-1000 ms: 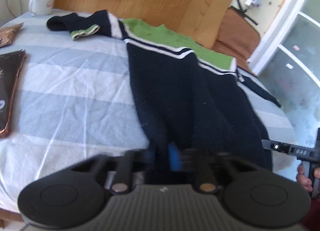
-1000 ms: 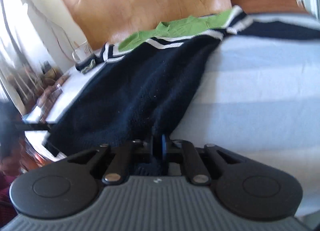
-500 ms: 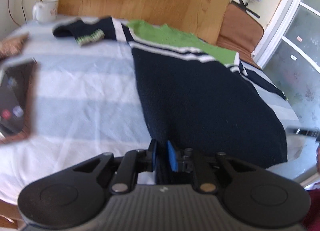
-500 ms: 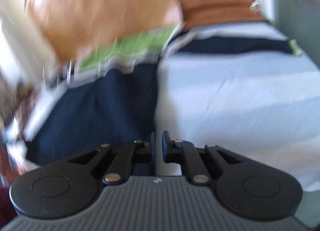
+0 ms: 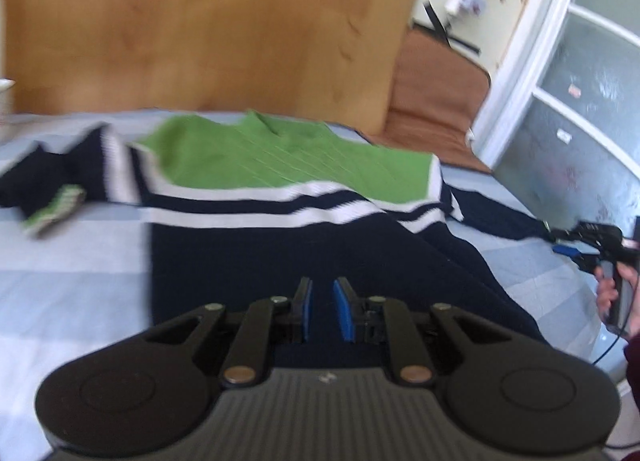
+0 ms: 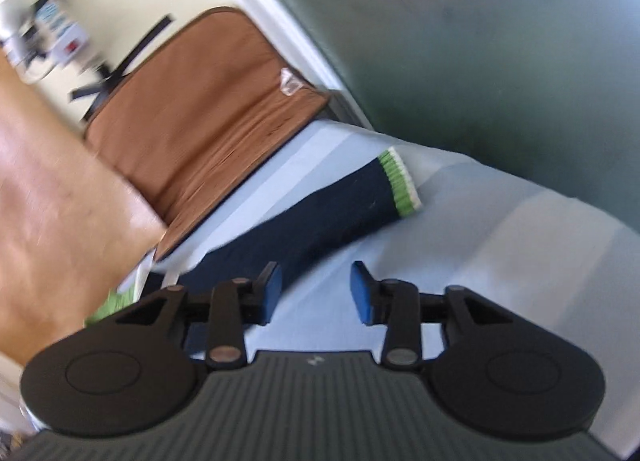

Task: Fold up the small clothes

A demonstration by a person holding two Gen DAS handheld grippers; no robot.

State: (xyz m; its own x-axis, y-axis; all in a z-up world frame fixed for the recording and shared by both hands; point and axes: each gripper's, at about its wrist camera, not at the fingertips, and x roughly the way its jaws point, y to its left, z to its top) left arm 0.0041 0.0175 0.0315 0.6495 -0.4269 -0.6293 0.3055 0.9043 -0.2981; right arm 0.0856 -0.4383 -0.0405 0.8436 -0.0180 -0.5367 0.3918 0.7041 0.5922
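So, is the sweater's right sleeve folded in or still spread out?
Spread out: the sleeve lies straight on the striped sheet, cuff away from the body.

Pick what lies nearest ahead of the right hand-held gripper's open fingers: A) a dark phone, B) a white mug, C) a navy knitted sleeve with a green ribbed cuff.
C: the navy knitted sleeve with a green ribbed cuff stretches across the striped sheet just beyond the right hand-held gripper.

Navy sleeve (image 6: 320, 217) beside parted hand-held gripper (image 6: 316, 297)

Navy knitted child's sweater (image 5: 304, 253), green yoke, two white chest stripes: spread flat on striped blue sheet; green-cuffed sleeves (image 6: 320, 213) extended to either side.
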